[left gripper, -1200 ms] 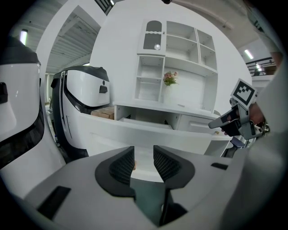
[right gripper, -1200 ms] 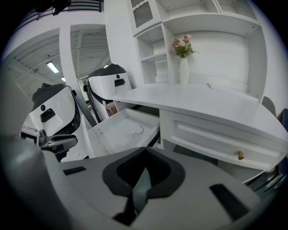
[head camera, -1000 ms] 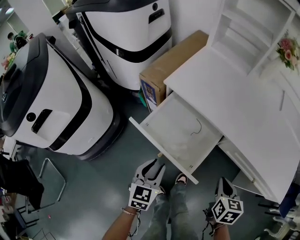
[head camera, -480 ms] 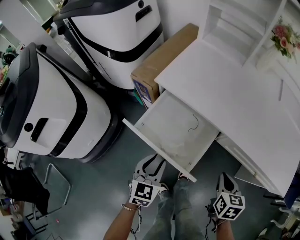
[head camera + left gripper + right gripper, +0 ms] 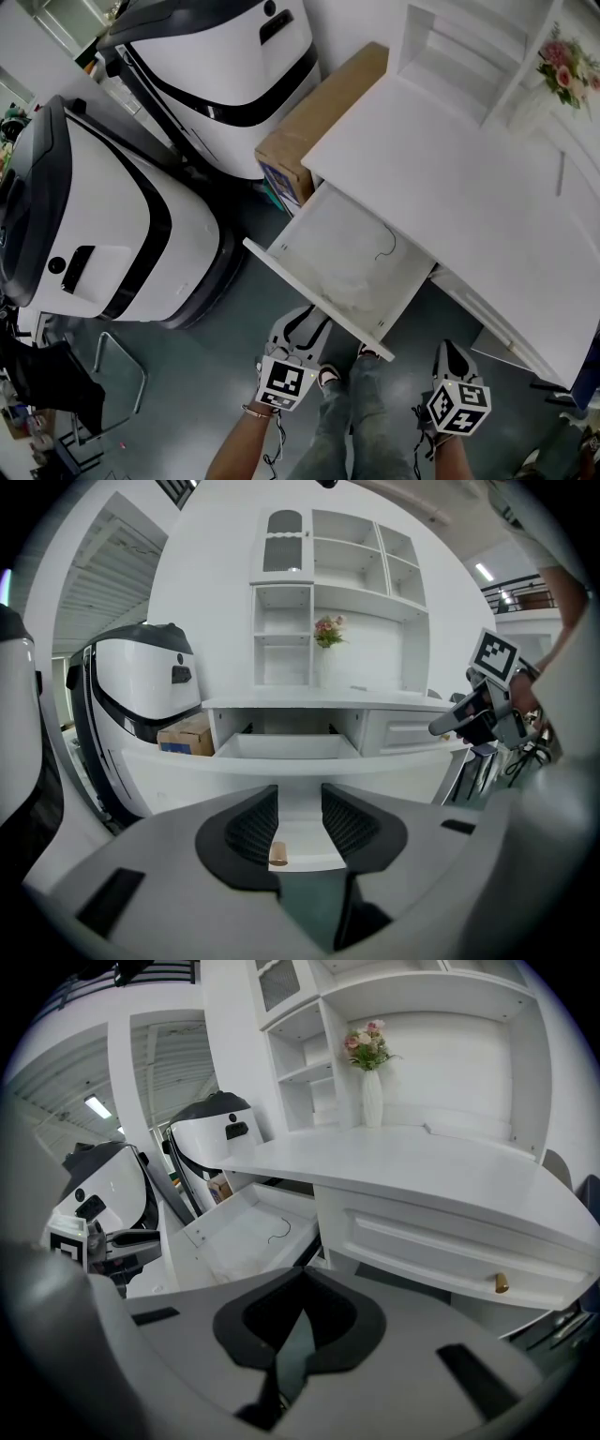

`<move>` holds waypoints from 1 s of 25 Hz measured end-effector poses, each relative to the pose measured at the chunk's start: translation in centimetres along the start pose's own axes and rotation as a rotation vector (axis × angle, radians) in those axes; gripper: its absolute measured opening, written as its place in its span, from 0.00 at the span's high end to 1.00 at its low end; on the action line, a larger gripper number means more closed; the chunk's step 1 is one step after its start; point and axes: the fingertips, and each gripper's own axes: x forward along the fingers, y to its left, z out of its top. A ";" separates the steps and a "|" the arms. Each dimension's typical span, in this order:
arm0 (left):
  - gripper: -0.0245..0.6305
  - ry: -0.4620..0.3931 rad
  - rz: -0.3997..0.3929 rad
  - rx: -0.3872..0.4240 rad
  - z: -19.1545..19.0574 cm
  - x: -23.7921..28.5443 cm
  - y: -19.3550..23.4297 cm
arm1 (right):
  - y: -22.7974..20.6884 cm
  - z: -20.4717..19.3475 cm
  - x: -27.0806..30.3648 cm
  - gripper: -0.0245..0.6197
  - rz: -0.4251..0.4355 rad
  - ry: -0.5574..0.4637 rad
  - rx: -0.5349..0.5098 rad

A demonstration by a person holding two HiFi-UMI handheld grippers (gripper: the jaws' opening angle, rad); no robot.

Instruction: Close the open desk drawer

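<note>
The white desk (image 5: 450, 187) has its left drawer (image 5: 314, 302) pulled far out, with a thin dark wire (image 5: 389, 246) lying inside. My left gripper (image 5: 314, 323) points at the drawer's front panel (image 5: 281, 761), just short of it. Its jaws (image 5: 300, 813) have just been opening and stand apart. The small wooden knob (image 5: 278, 855) shows in the gap, close to the left pad and not pressed. My right gripper (image 5: 448, 354) hangs lower right, away from the drawer. In the right gripper view its tips (image 5: 302, 1279) meet, with nothing held, and the open drawer (image 5: 248, 1232) lies ahead.
Two large white-and-black machines (image 5: 103, 216) (image 5: 225, 66) stand left of the desk, with a cardboard box (image 5: 319, 112) against the desk's side. A closed drawer with a wooden knob (image 5: 502, 1282) is on the right. A flower vase (image 5: 562, 66) stands on the desk. The person's legs (image 5: 356, 412) are below the drawer.
The left gripper has edged slightly toward the drawer front. The drawer stays as far out as before, and the right gripper has kept still.
</note>
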 end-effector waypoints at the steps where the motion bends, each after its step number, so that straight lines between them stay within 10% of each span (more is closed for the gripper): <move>1: 0.72 0.001 -0.003 0.002 0.1 0.1 0.0 | 0.0 0.1 0.0 0.95 0.000 0.000 0.001; 25: 0.72 0.044 -0.050 0.021 2.1 3.6 0.1 | -2.4 2.5 0.9 0.95 -0.035 -0.016 0.053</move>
